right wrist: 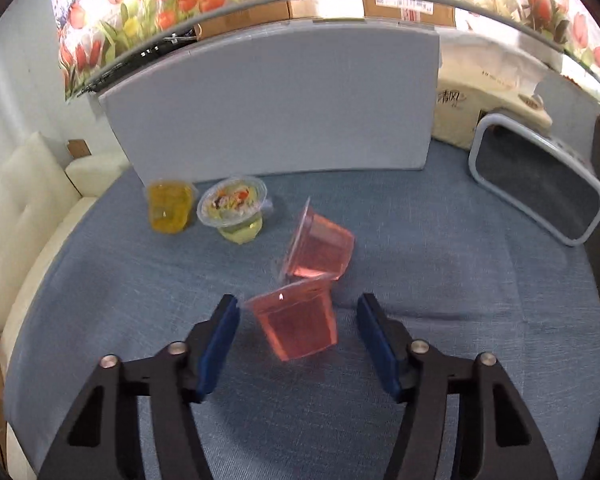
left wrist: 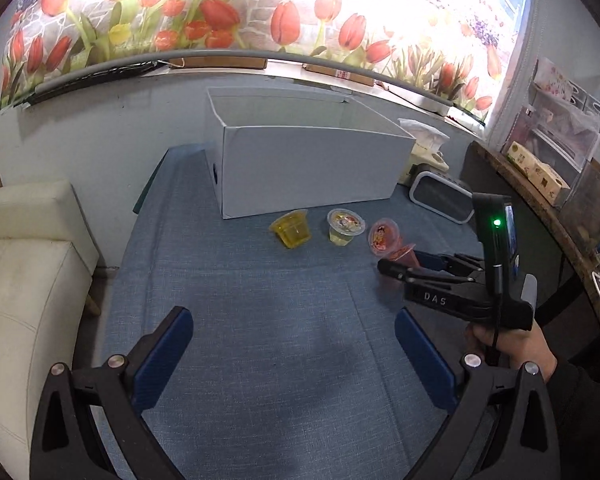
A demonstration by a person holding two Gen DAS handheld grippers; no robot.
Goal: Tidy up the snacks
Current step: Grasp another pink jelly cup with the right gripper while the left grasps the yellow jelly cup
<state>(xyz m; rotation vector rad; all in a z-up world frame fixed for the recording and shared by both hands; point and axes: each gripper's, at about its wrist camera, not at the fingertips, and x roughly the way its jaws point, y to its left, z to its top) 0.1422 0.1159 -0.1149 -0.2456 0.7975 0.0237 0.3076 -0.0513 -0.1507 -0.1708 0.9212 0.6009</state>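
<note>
Several jelly cups lie on the blue cloth in front of an open white box [left wrist: 312, 168] [right wrist: 272, 112]. A yellow cup [left wrist: 294, 232] [right wrist: 168, 212] and a pale cup with a printed lid [left wrist: 345, 227] [right wrist: 236, 210] stand side by side. One pink cup [left wrist: 382, 236] [right wrist: 320, 248] lies tipped on its side. A second pink cup [right wrist: 296, 320] sits between the pads of my right gripper [right wrist: 298, 300] [left wrist: 400, 260], with a gap on each side. My left gripper [left wrist: 292, 320] hangs wide open over bare cloth, nearer than the cups.
A grey-rimmed dark device [left wrist: 440, 196] [right wrist: 540, 188] and a cream tissue pack [left wrist: 422, 130] lie right of the box. A cream sofa [left wrist: 20, 260] borders the table on the left. A wooden shelf [left wrist: 540, 200] with boxes runs along the right.
</note>
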